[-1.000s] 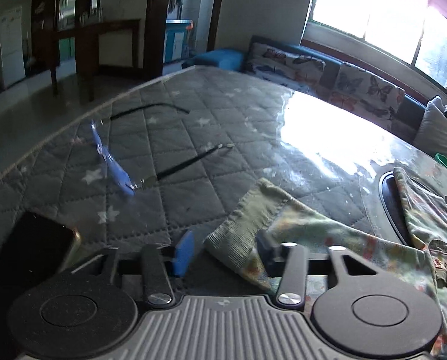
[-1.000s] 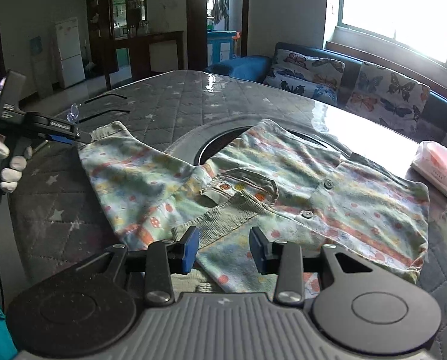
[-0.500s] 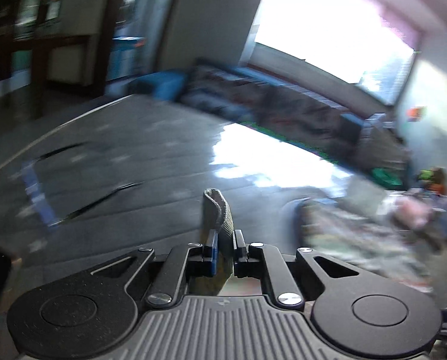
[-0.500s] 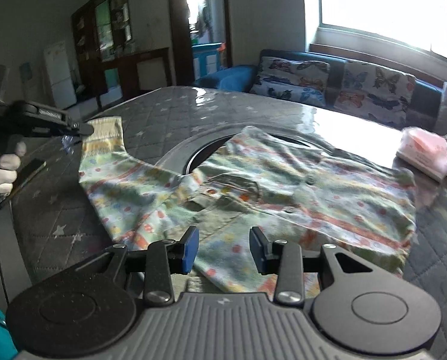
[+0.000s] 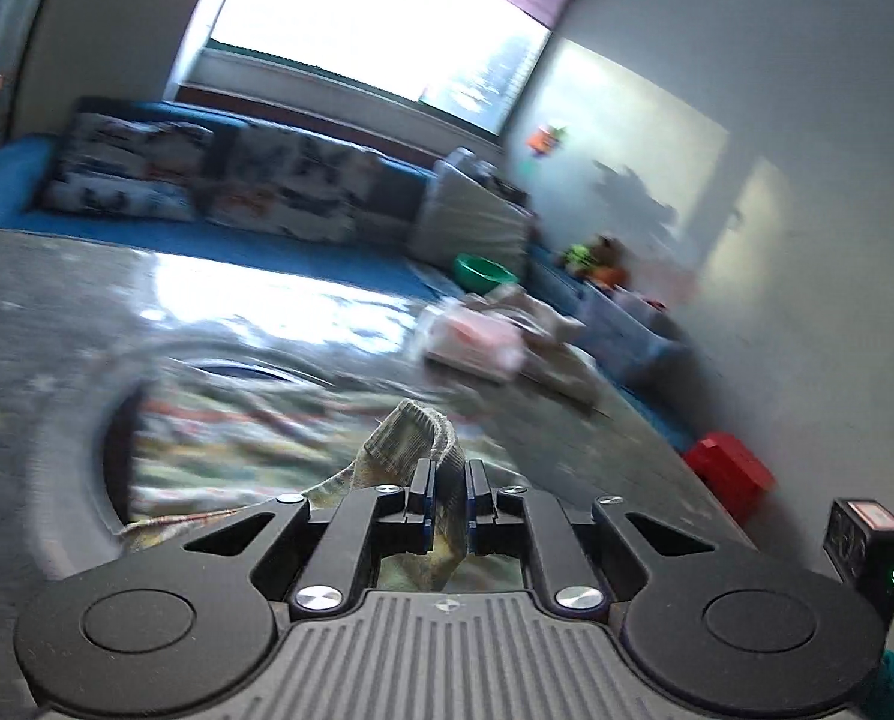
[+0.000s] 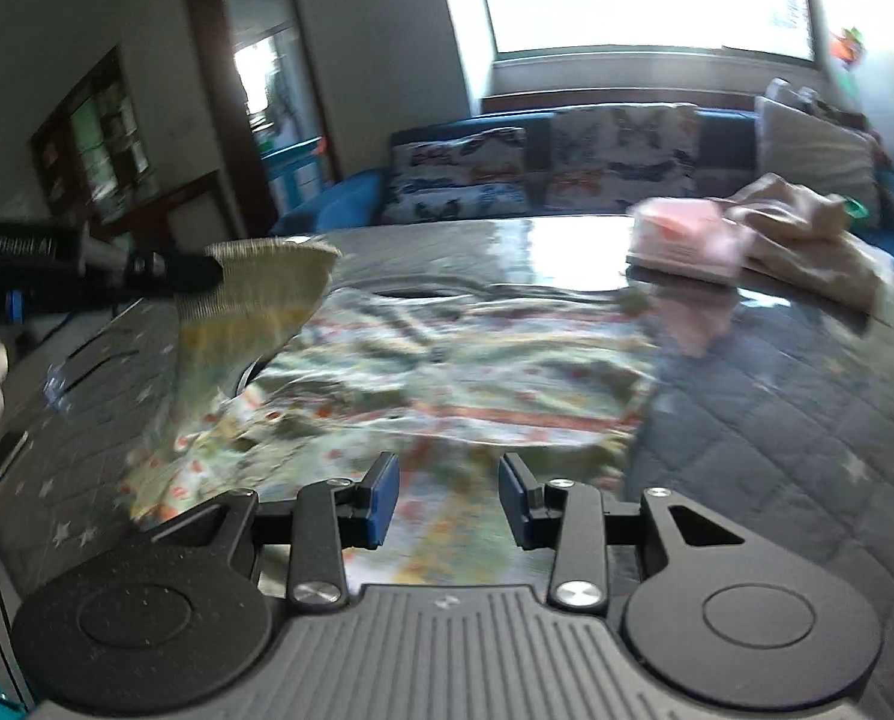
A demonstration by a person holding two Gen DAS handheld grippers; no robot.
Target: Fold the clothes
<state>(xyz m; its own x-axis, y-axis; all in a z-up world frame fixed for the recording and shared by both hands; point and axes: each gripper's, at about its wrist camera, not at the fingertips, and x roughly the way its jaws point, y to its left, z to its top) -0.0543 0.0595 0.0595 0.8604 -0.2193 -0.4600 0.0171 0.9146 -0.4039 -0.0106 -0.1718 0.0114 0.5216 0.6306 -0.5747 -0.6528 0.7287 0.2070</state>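
A small patterned shirt (image 6: 477, 372) lies spread on the grey quilted table (image 6: 777, 420). My left gripper (image 5: 447, 480) is shut on the ribbed cuff (image 5: 408, 432) of its sleeve. It holds the cuff raised above the shirt body (image 5: 225, 438). In the right wrist view that lifted sleeve (image 6: 261, 282) hangs from the left gripper (image 6: 201, 273) at the left edge. My right gripper (image 6: 450, 480) is open, low over the shirt's near edge, with nothing between its pads. Both views are blurred by motion.
A pink packet (image 6: 681, 240) and a beige cloth (image 6: 807, 240) lie at the table's far right. Glasses (image 6: 57, 384) rest near its left edge. A dark round inset (image 5: 117, 450) lies partly under the shirt. A sofa (image 6: 567, 162) runs behind, and a red box (image 5: 729, 474) sits beyond the table's right side.
The left gripper closed on the sleeve cuff, lifted it off the table and swung right over the shirt. The right gripper slid sideways along the near edge, still open.
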